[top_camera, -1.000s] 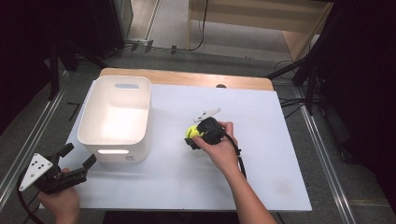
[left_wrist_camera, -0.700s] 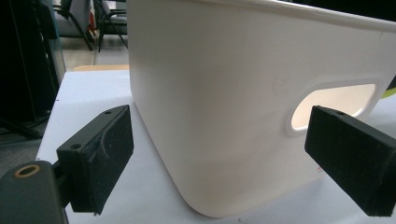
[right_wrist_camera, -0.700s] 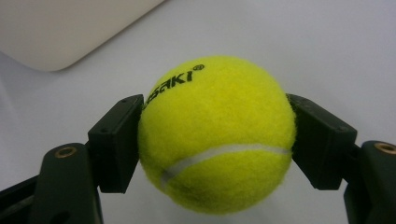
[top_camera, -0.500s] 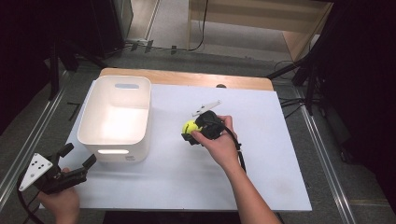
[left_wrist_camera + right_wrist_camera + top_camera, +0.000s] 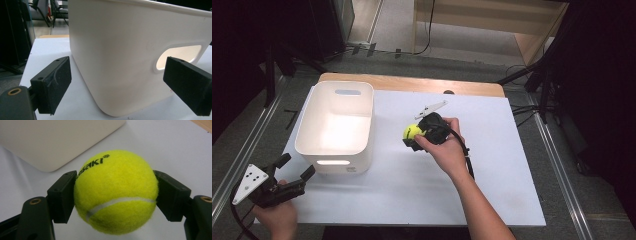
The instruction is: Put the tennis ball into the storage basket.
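The table [image 5: 492, 200] was covered by a white sheet, with a strip of bare wood showing along its far edge. A white bin [image 5: 337, 125] stood on the left half of the sheet, open side up. Its long axis ran from the near edge of the table toward the far edge, and a handle slot was cut in each short end wall. In the left gripper view the near slot [image 5: 178, 56] appeared as a rounded opening in the wall facing the camera.

The right gripper [image 5: 411, 136] was held in the person's right hand [image 5: 444, 147] near the middle of the table, just to the right of the bin and apart from it. It pointed left toward the bin. Its jaws were closed on a yellow tennis ball [image 5: 116, 191], one pad pressing each side. The ball's printed lettering faced up and to the left in the right gripper view, and its white seam curved across the lower front. A round ball has no long axis to report. Whether the ball rested on the sheet or was raised slightly could not be determined.

The left gripper [image 5: 294, 167] was held in the left hand [image 5: 277, 217] at the near left corner of the table. Its jaws were spread wide with nothing between them, aimed at the near end wall of the bin, close to it but not touching.
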